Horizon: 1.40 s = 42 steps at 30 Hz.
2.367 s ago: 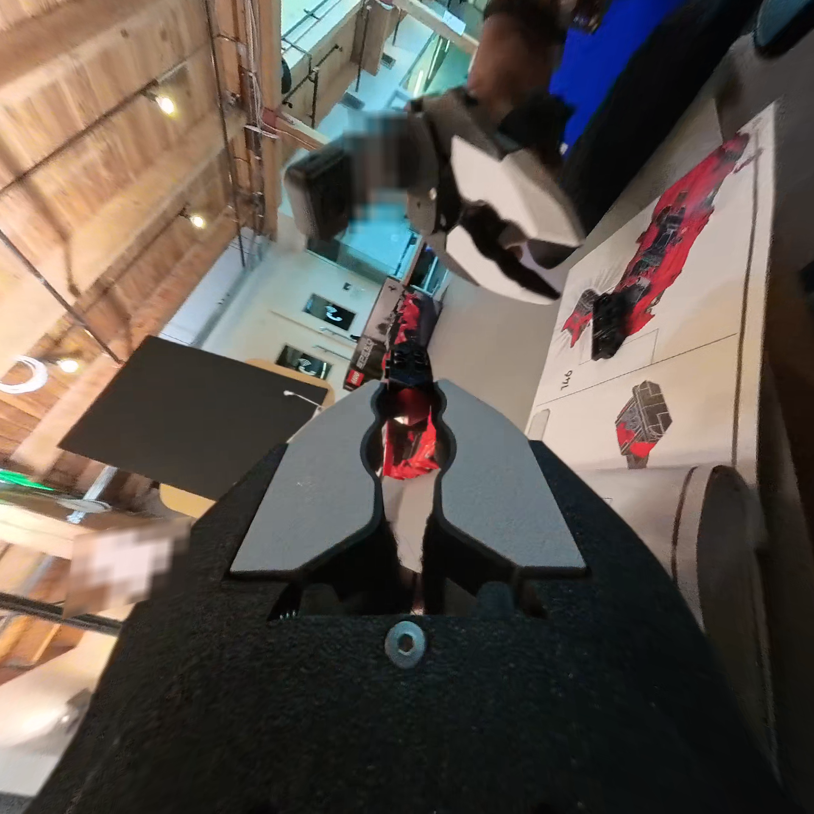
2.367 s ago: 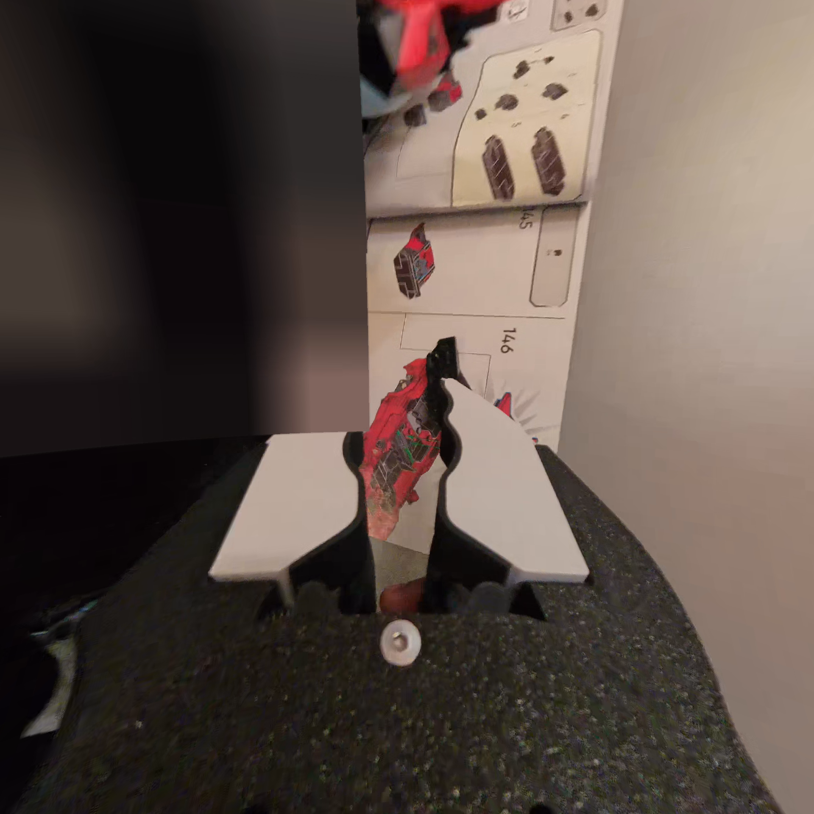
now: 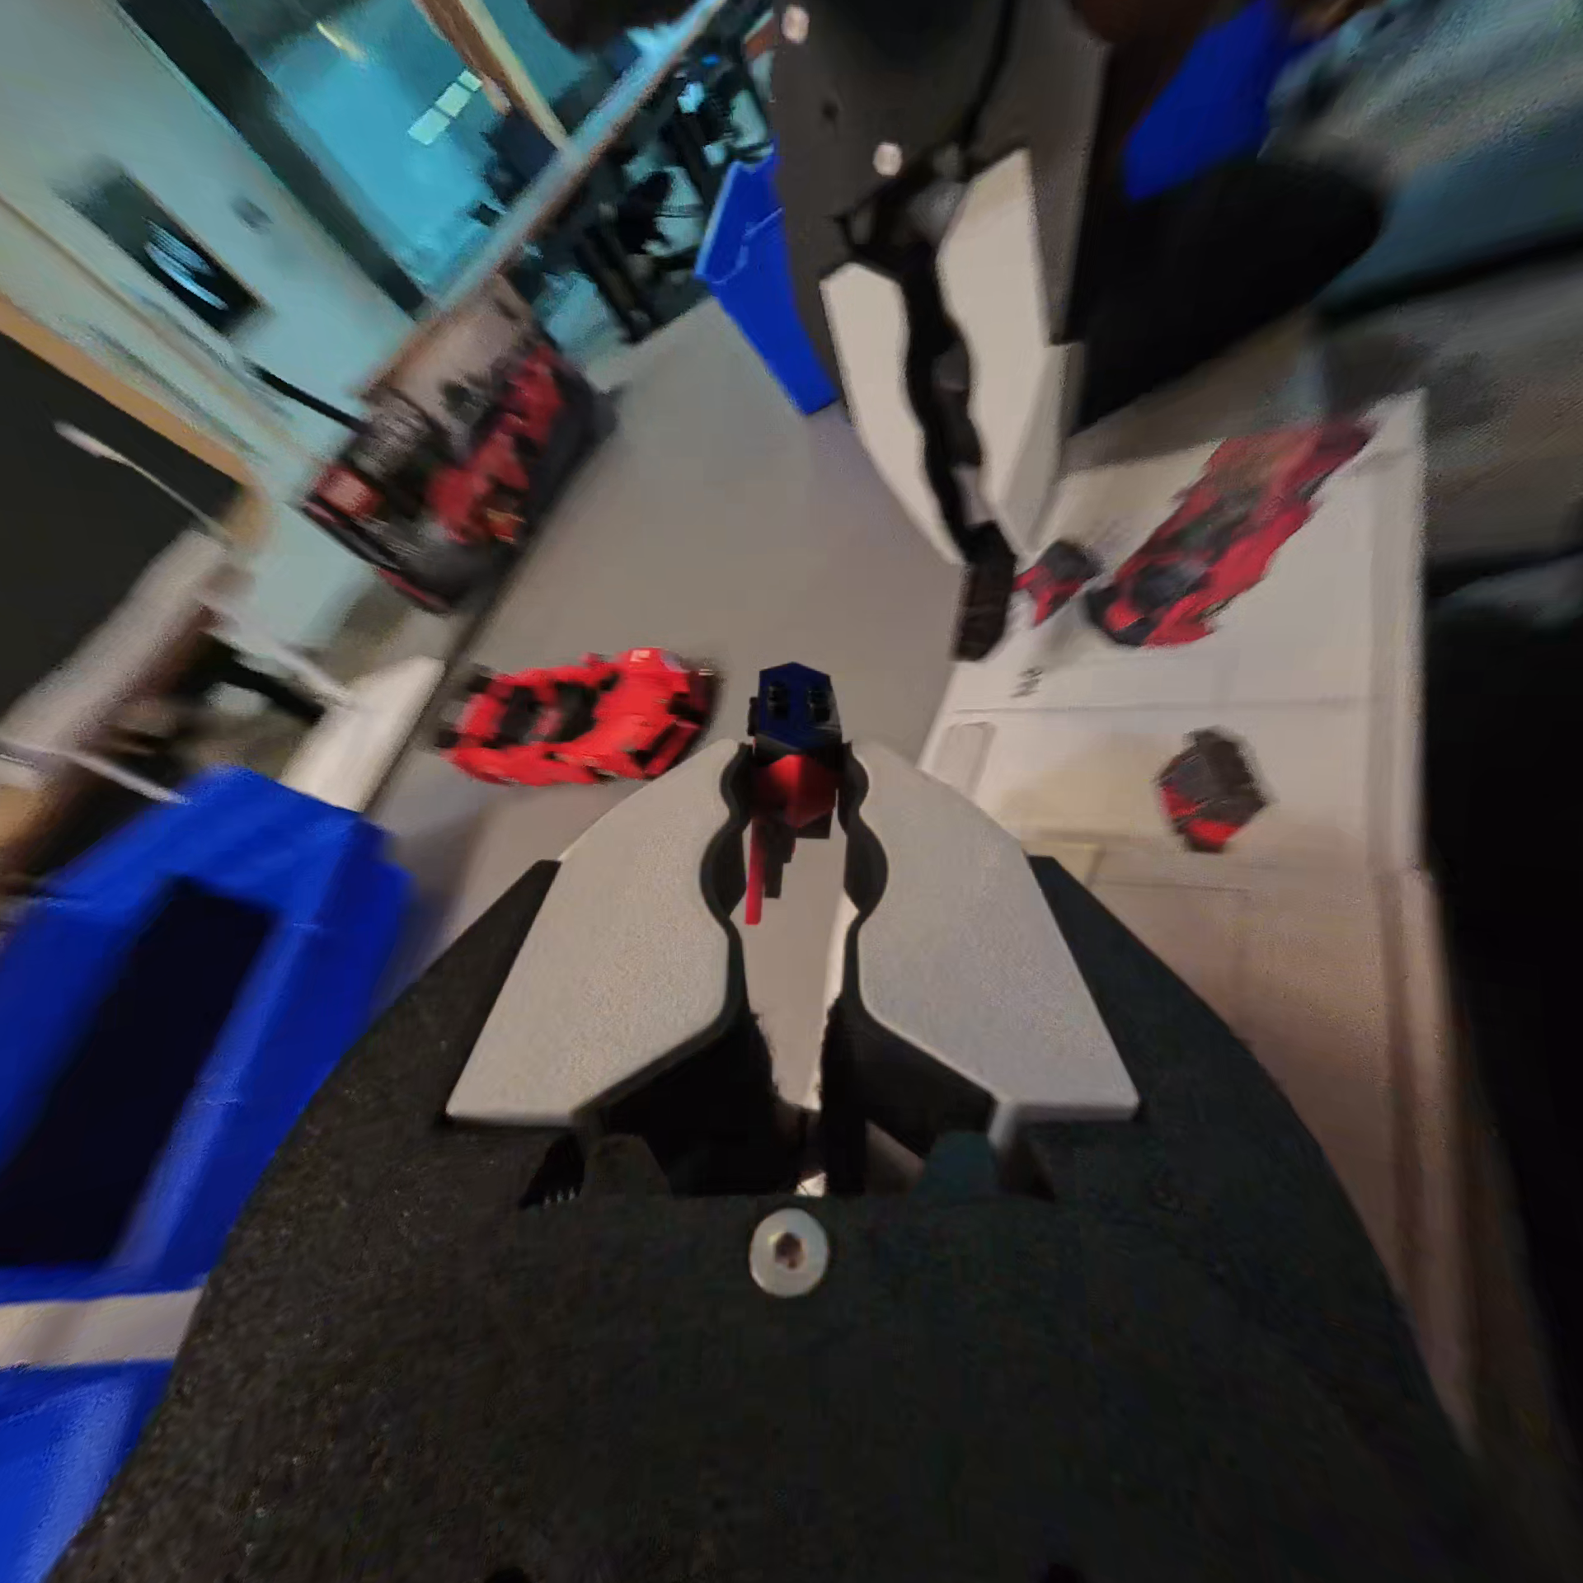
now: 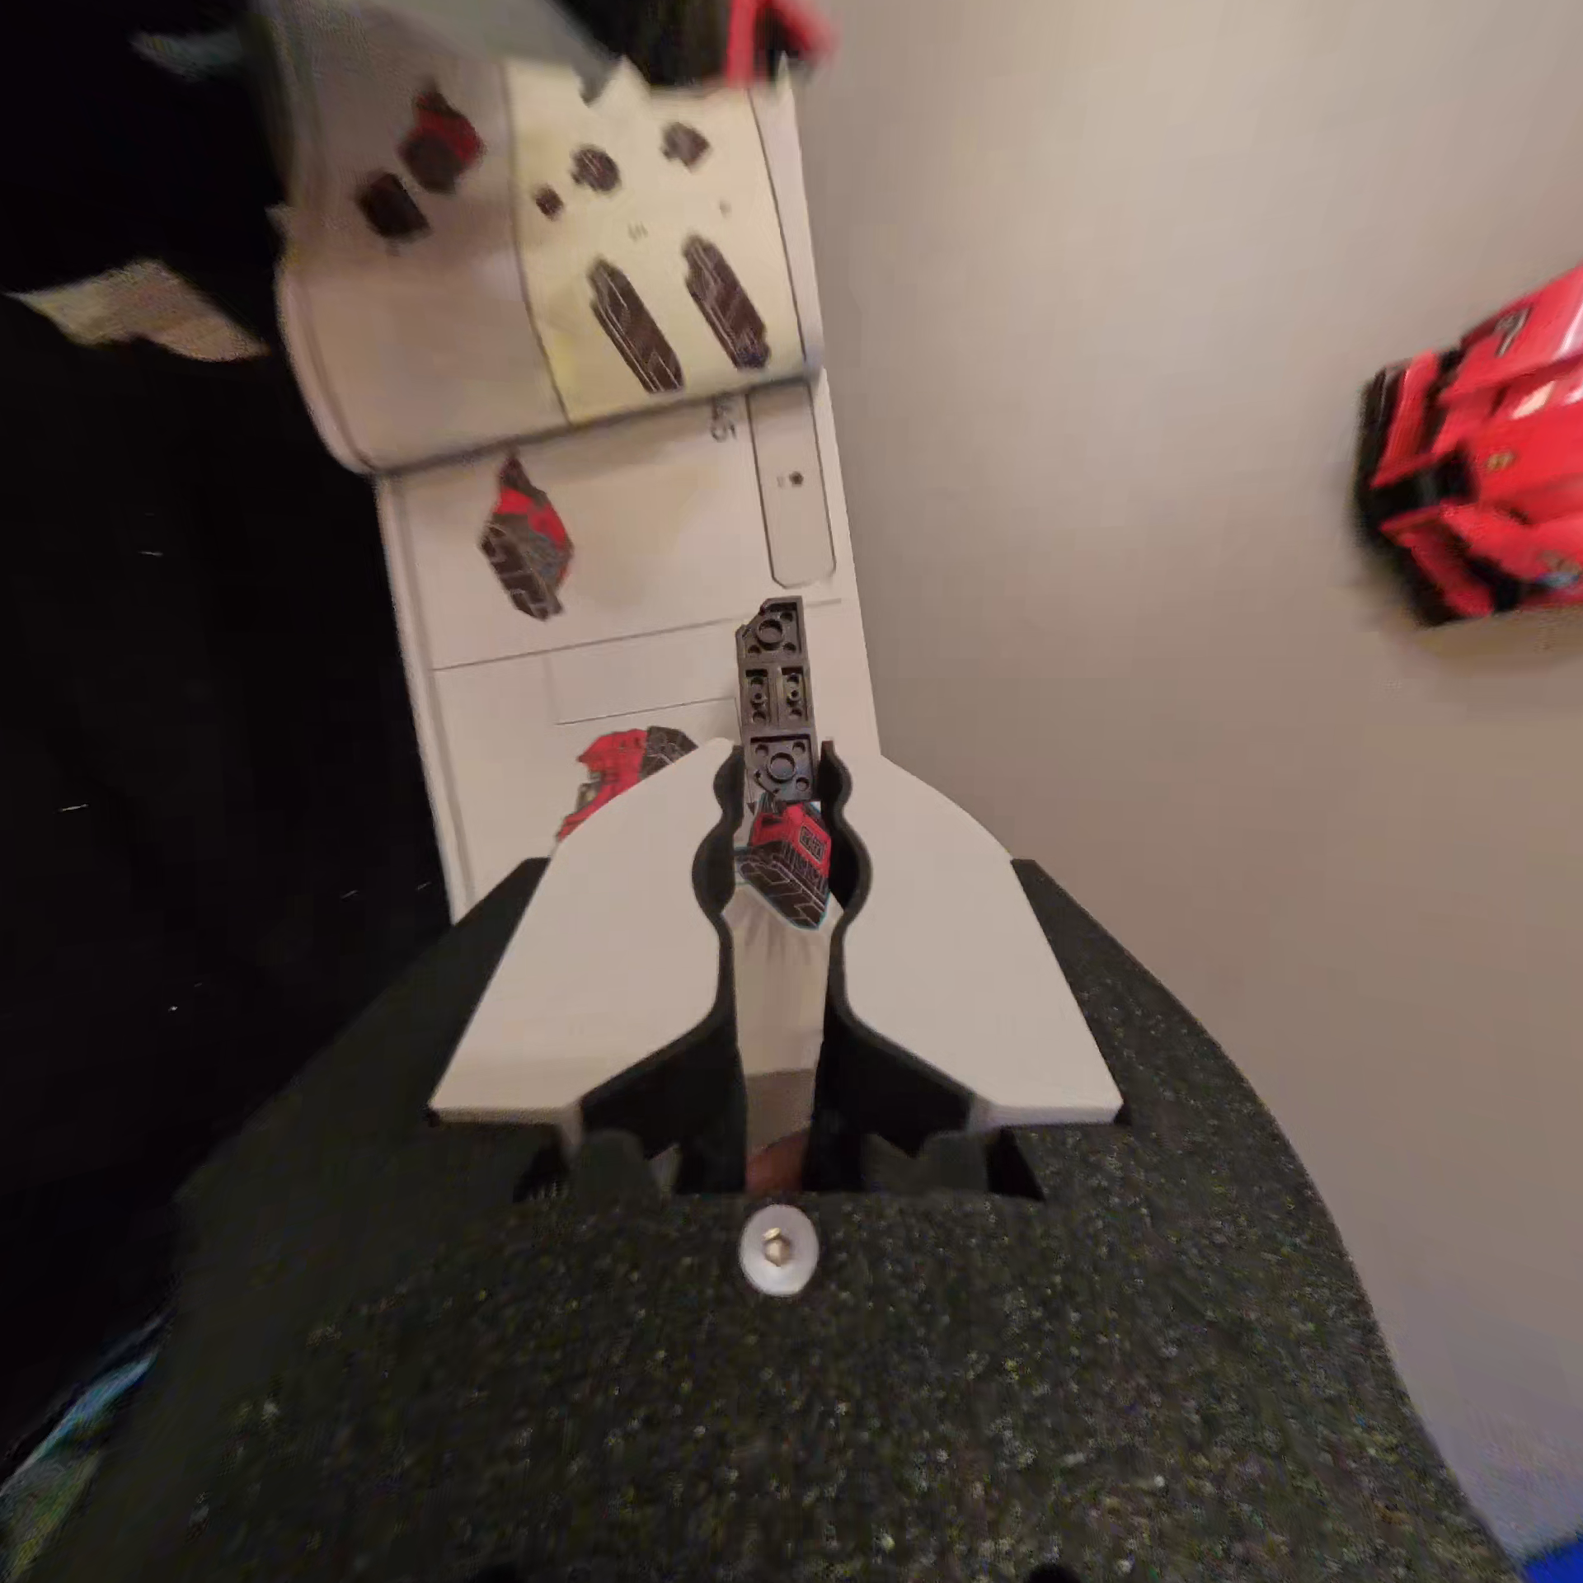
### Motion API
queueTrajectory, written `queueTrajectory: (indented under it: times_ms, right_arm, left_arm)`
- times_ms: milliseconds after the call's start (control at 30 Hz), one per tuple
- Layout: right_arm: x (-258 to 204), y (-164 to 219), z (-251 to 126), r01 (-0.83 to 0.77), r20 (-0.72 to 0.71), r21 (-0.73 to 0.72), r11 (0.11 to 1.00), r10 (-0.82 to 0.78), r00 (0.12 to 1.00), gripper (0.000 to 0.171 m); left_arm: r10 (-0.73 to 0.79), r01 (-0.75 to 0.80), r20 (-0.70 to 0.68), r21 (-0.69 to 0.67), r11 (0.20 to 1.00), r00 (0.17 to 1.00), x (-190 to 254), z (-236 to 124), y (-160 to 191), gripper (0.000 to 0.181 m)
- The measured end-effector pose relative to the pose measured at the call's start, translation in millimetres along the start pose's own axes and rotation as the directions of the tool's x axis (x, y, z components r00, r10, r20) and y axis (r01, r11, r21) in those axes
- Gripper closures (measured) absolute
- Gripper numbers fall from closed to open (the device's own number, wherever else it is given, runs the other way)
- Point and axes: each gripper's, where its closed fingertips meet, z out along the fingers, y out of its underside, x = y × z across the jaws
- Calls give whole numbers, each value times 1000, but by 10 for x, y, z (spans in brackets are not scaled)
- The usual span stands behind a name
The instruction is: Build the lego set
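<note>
My left gripper (image 3: 792, 754) is shut on a small red and black lego sub-assembly (image 3: 792, 737) that sticks out past the fingertips. My right gripper (image 4: 775, 762) is shut on a long black lego piece (image 4: 775, 685), studs facing the camera. The right gripper also shows in the left wrist view (image 3: 976, 548), above the open instruction booklet (image 3: 1199, 857), with the black piece (image 3: 985, 591) at its tips. The red lego car (image 3: 582, 715) lies on the grey table (image 3: 728, 531); it also shows at the right edge of the right wrist view (image 4: 1490, 471). The booklet lies under the right gripper (image 4: 634, 531).
A blue bin (image 3: 163, 985) stands at the near left and another blue bin (image 3: 762, 291) farther back. The lego set's box (image 3: 454, 480) stands at the table's far side. Dark space lies left of the booklet in the right wrist view. Across from one pair of fingers to the other is roughly 12 centimeters.
Both views have swung. The left gripper now looks down onto the table, with the red car and blue bins in view. The right gripper has turned, so the black piece shows its studs.
</note>
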Motion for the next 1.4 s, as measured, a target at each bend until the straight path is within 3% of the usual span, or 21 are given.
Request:
queueTrajectory:
  times_ms: [67,133,233,300,400,533,667,833,1000,1200,1400]
  right_arm:
    - [-55,127,159,11,-59,57,998,-8,998,154]
    - [-57,195,244,14,-119,85,996,-4,993,153]
    - [-47,177,232,54,-185,141,989,-27,982,153]
    - [-47,178,233,64,-195,153,986,-33,980,150]
    - [-51,180,229,53,-181,168,984,-22,983,139]
    - [-42,113,156,24,-159,239,971,15,987,126]
    - [-87,-82,6,-44,-74,384,922,78,994,125]
    - [-88,80,1,-12,-140,340,940,63,988,123]
    - [-114,208,9,-83,-96,366,927,127,987,133]
    - [-133,229,59,-68,-102,340,938,109,989,138]
    - [-148,228,71,-91,-77,355,930,126,989,139]
  left_arm:
    - [243,-238,139,-54,970,960,-35,34,-35,163]
    - [481,-456,233,-157,876,845,-61,58,-77,163]
    - [804,-716,316,-369,593,503,-151,31,-208,163]
    - [860,-773,347,-395,496,375,-130,33,-311,163]
    - [866,-789,378,-395,470,326,-124,45,-372,163]
    - [870,-794,380,-399,460,314,-131,61,-367,163]
    - [849,-769,371,-387,509,375,-164,97,-292,163]
    - [800,-700,355,-392,597,484,-296,62,-100,163]
    - [738,-647,351,-357,674,576,-281,52,-15,163]
    - [696,-616,340,-324,718,632,-207,104,70,163]
    - [702,-623,338,-325,712,626,-179,90,68,163]
